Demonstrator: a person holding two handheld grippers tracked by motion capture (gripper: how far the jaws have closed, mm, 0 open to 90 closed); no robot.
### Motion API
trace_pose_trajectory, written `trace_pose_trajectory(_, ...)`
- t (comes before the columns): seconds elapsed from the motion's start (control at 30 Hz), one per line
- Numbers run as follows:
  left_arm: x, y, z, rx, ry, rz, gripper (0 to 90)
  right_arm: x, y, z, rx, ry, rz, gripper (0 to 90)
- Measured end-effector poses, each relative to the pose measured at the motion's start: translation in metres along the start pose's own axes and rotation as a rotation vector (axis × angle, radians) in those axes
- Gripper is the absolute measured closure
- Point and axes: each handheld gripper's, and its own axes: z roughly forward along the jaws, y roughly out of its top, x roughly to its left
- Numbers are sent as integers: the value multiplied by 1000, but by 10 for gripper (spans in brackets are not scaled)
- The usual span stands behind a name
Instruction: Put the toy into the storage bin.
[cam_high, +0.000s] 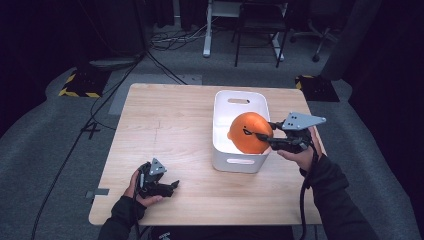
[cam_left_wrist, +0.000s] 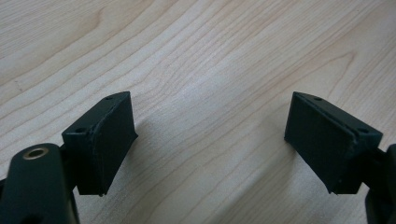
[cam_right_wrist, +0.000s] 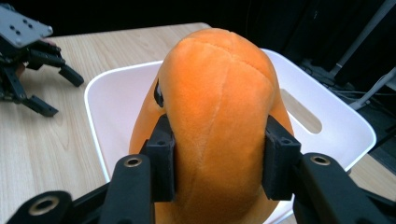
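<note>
An orange plush toy (cam_high: 248, 131) with a small black face hangs over the near end of a white bin (cam_high: 240, 162), its lower part inside. My right gripper (cam_high: 265, 138) comes in from the right and is shut on it. In the right gripper view both pads (cam_right_wrist: 161, 158) press into the sides of the plush toy (cam_right_wrist: 219, 93), and the bin's wall (cam_right_wrist: 107, 98) lies behind it. My left gripper (cam_high: 172, 186) rests low near the table's front left, held by a hand. Its jaws stand wide apart (cam_left_wrist: 210, 140) over bare wood with nothing between them.
The wooden table (cam_high: 165, 125) stretches left of the bin. My left gripper (cam_right_wrist: 46, 88) is also in the right gripper view, far left. Beyond the table are grey carpet, cables (cam_high: 170, 37), a chair (cam_high: 260, 30) and yellow-black striped blocks (cam_high: 80, 82).
</note>
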Motion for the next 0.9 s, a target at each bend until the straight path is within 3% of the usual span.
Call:
trace_pose_trajectory(0.47, 0, 0, 0, 0, 0, 0, 163, 0, -9, 16, 80, 36, 14, 533)
trace_pose_trajectory(0.9, 0, 0, 0, 0, 0, 1, 163, -1, -13, 24, 140, 61, -11, 506)
